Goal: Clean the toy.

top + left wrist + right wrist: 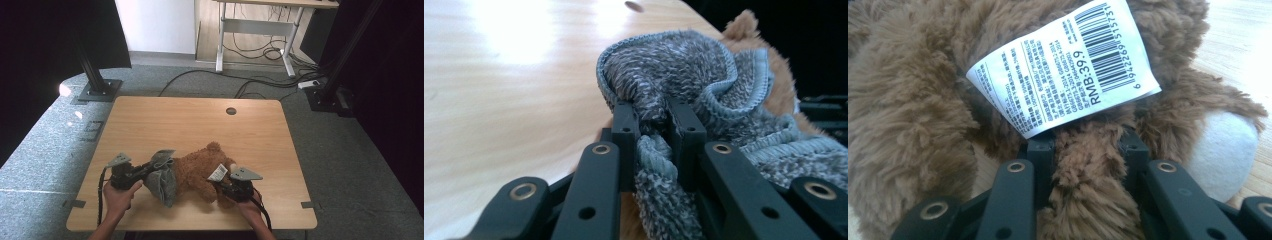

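Observation:
A brown teddy bear (200,172) lies on the wooden table (165,120) near its front edge, a white price tag (218,173) on its body. A grey knitted cloth (162,180) is draped over the bear's left end. My left gripper (150,169) is shut on a fold of the grey cloth (659,85), which bunches between the jaws. My right gripper (223,189) is shut on a furry limb of the bear (1088,165), just below the white tag (1063,65). A white paw pad (1223,150) shows at the right.
A round cable hole (231,111) sits near the table's far edge. The far half of the tabletop is bare wood. Black stand posts (92,70) rise at the back left and right, with cables on the grey floor (250,82) behind.

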Available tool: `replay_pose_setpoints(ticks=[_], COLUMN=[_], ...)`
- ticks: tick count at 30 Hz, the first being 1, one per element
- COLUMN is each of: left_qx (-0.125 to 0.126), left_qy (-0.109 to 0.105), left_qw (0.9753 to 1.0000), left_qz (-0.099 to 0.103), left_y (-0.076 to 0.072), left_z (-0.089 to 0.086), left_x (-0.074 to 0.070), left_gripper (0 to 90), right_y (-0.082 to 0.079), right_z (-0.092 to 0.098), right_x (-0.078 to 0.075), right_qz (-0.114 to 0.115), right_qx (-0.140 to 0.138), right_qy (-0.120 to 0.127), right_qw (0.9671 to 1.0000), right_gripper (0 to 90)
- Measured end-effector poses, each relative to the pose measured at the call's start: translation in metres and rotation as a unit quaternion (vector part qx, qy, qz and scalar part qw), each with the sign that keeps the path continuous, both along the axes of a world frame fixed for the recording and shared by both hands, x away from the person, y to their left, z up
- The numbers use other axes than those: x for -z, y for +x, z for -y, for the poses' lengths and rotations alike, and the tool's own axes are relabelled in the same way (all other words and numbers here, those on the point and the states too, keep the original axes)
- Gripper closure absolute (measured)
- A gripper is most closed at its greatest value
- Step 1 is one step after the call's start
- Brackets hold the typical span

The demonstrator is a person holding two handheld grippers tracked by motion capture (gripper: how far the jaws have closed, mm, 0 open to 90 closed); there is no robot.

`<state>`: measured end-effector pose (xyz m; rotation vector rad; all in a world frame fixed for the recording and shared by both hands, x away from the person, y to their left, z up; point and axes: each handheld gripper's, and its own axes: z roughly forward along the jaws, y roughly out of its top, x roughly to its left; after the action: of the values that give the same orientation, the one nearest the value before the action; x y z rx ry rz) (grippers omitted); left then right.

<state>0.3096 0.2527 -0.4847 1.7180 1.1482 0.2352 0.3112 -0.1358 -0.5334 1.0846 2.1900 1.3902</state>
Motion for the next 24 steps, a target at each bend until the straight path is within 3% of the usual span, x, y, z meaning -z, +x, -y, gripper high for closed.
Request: replay_pose_setpoints(ticks=[4, 7, 12, 15, 18, 21, 24], left_qx=[-0.015, -0.015, 0.008, 0.033, 0.057, 0.080, 0.102], left_qy=[0.013, -0.006, -0.034, -0.047, -0.042, -0.024, -0.003], left_qw=[0.9996, 0.9996, 0.9994, 0.9981, 0.9969, 0.9960, 0.9947], left_qz=[-0.019, -0.025, 0.005, 0.021, 0.033, 0.030, 0.015], left_y=[-0.003, -0.002, 0.003, 0.010, 0.019, 0.028, 0.034], left_z=[-0.014, -0.018, -0.004, 0.016, 0.042, 0.073, 0.101], left_x=[0.013, 0.014, -0.014, -0.033, -0.047, -0.050, -0.041], left_gripper=[76.3, 76.4, 76.5, 76.3, 76.2, 76.1, 75.9], right_y=[0.000, 0.000, 0.000, 0.000, -0.002, -0.003, -0.005], right_z=[0.000, 0.000, 0.001, 0.001, 0.000, -0.001, 0.000], right_x=[0.000, 0.001, 0.001, 0.001, 0.001, 0.001, 0.001], right_qz=[-0.001, -0.003, -0.008, -0.008, -0.008, -0.010, -0.011], right_qx=[0.004, 0.006, 0.006, 0.004, 0.000, -0.004, -0.010], right_qy=[0.001, 0.004, 0.011, 0.009, 0.008, 0.006, 0.004], right_qw=[1.0000, 1.0000, 0.9999, 0.9999, 0.9999, 0.9999, 0.9999], right_gripper=[68.6, 68.7, 68.8, 68.8, 68.8, 68.8, 68.7])
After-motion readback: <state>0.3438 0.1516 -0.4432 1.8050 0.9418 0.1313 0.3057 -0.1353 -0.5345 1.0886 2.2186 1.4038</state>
